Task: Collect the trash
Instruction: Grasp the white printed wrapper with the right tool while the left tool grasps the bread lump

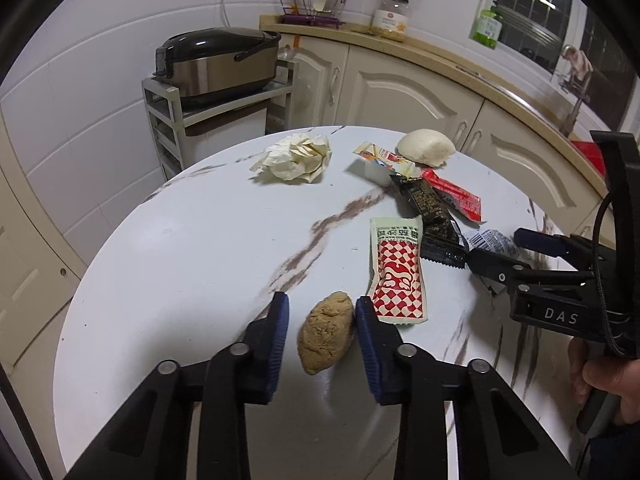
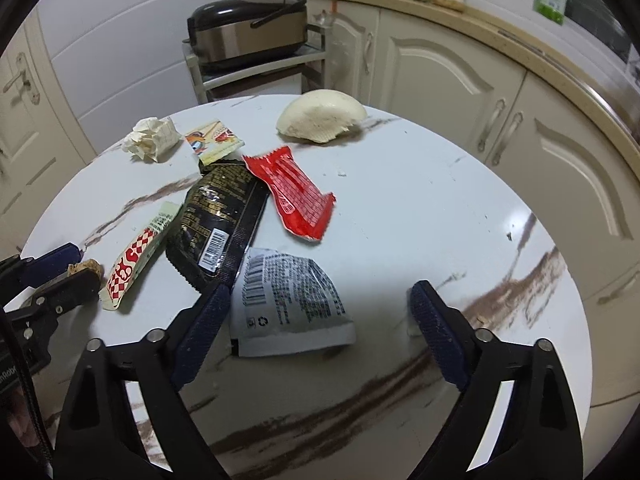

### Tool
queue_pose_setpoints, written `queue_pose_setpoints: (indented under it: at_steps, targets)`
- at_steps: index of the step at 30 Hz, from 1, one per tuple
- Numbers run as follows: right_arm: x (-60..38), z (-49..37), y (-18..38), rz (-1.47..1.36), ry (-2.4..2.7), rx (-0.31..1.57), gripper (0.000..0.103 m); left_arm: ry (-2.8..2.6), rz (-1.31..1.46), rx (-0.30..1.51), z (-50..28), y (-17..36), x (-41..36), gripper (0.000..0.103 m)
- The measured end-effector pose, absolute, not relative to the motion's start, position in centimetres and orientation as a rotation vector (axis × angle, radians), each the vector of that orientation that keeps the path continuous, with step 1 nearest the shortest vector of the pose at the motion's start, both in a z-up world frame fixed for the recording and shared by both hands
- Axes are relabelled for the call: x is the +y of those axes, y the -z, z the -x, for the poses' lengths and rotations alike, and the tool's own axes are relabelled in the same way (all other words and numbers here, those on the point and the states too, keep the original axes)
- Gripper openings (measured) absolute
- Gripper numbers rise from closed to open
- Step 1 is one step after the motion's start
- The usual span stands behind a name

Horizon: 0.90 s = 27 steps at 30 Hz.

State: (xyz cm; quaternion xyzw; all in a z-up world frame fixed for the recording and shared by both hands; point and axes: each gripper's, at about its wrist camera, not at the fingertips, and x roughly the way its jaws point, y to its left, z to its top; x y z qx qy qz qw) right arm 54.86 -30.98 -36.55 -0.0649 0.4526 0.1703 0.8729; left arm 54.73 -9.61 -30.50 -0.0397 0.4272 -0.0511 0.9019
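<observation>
Print on the grey wrapper (image 2: 288,300) too small, its left edge behind the right claw (image 2: 316,320).

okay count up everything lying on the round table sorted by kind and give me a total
Wrappers and sachets: 5 (red-checked sachet, black wrapper, red wrapper, white printed wrapper, small cartoon packet)
Food pieces: 2 (brown lump, white steamed bun)
Crumpled paper: 1
Total: 8

Brown lump (image 1: 326,332); red-and-white checked sachet (image 1: 398,276); black wrapper (image 2: 218,220); white brown-veined table (image 1: 180,240).
</observation>
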Motion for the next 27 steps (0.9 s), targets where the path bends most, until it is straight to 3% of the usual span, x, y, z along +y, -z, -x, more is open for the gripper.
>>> queue_pose_setpoints:
  at_steps: [3,9,27]
  targets:
    - [-30.5,-54.7,36.2,0.151,-0.385,0.922,0.050,0.108,0.101,0.880,-53.6,30.4,-9.5,0.022]
    - [-30.6,-53.9,36.0,0.154,-0.410,0.913,0.030,0.108,0.125,0.876,-51.8,30.0,-9.0,0.022]
    - [-36.2,-48.0,32.6,-0.077,-0.432,0.859,0.025,0.165,0.097,0.794,-45.1,25.4,-11.5,0.022]
